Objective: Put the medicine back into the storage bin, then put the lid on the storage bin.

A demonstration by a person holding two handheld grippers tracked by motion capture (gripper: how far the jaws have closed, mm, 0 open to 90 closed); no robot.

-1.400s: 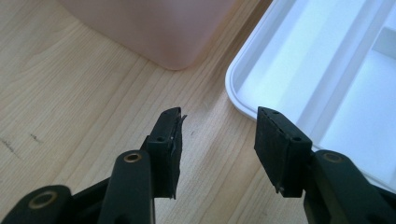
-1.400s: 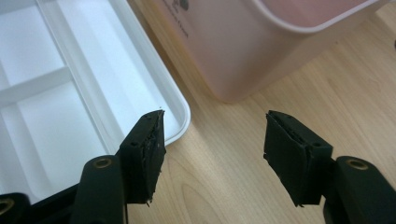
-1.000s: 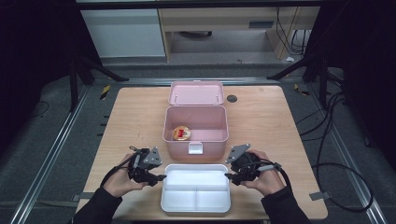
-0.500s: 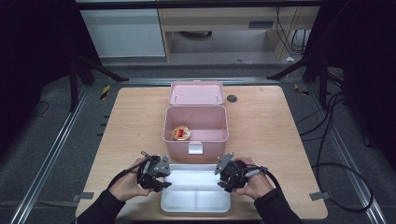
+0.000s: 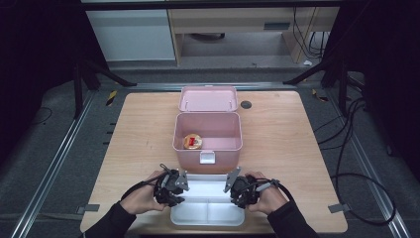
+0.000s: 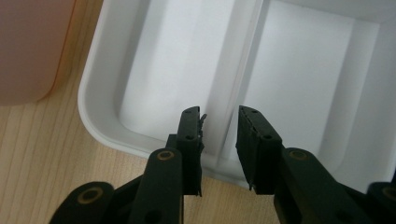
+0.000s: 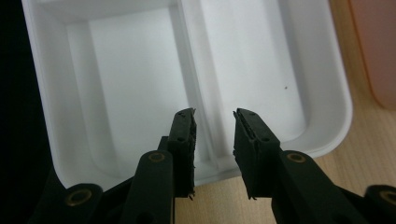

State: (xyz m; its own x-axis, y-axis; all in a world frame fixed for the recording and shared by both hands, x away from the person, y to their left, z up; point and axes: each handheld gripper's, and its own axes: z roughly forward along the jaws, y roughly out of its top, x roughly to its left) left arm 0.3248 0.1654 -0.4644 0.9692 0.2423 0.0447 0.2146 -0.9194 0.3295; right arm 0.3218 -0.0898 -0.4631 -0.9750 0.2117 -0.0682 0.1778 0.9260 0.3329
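Right now you are bringing both grippers in on the white tray (image 5: 208, 213), which is lying at the near edge of the bench (image 5: 129, 134), just in front of the pink box (image 5: 208, 131). The left gripper (image 5: 171, 187) is sitting at the tray's left end and the right gripper (image 5: 241, 188) at its right end — jaws of both are parted, holding nothing yet.

Handling, as a judgement: the tray looks like thin moulded plastic, light, stiff enough to lift by its ends but smooth and likely slippery. Its centre divider (image 6: 236, 79) meets the end wall at each side, and that junction is probably the firmest place to pinch; a bare stretch of rim could flex or slide out. Lifting evenly from both ends should be keeping it level.

View differences: the left gripper view is showing the jaws straddling the end wall right where the divider joins it, with the tray's rounded corner (image 6: 88, 107) and a pink corner of the box (image 6: 32, 51) beyond. The right gripper view is showing the same line-up on the other end, the divider (image 7: 191, 60) running away between the jaws, plus a small dark speck (image 7: 285, 87) on the tray floor. The high view is giving what neither does — the box standing open, its lid (image 5: 208, 98) tipped back, a small round item (image 5: 192, 141) with a red mark lying inside.
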